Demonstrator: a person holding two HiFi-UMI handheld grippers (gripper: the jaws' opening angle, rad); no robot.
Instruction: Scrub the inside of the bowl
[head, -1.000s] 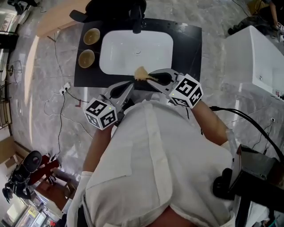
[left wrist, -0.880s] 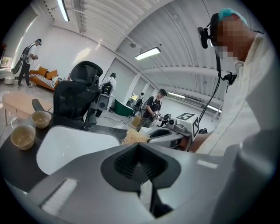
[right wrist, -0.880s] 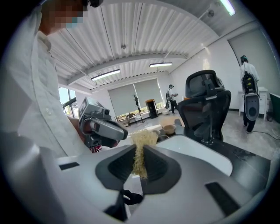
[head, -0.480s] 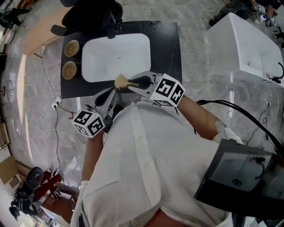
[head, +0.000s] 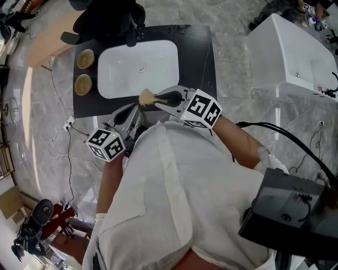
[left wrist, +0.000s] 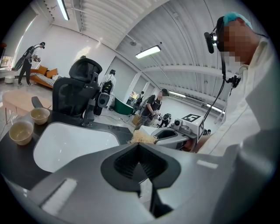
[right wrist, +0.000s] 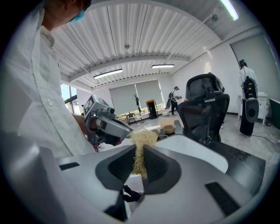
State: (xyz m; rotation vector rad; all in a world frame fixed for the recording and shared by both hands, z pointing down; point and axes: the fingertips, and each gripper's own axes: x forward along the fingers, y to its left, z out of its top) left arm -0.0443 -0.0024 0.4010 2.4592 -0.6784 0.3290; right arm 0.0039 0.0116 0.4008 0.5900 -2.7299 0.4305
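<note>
Left claw (left wrist: 139, 148): pressed together pad on pad, over the near edge of the tabletop (head: 197, 53), just left of the right claw's tips.
Right claw (right wrist: 138, 152): pinching a straw-coloured fibre scrubber (right wrist: 141, 141); the tuft sticks out past the tips.
Scrubber's place: in the air at the near rim of the sink (head: 138, 67), touching neither rim nor basin as far as the head view shows.
Sink: white, rounded corners, set in the black tabletop; its basin is the widest open space ahead of both claws.
Near bowl (head: 83, 84): upright on the narrow strip between the sink's left rim and the tabletop's left edge, well apart from both claws.
Far bowl (head: 85, 58): just behind the near one, on the same strip, close to the left edge.
Right strip: a wider band of bare black top between the sink's right rim and the right edge.
Far edge: faucet (head: 138, 29) at the sink's far rim, a black chair (head: 105, 15) beyond it.
</note>
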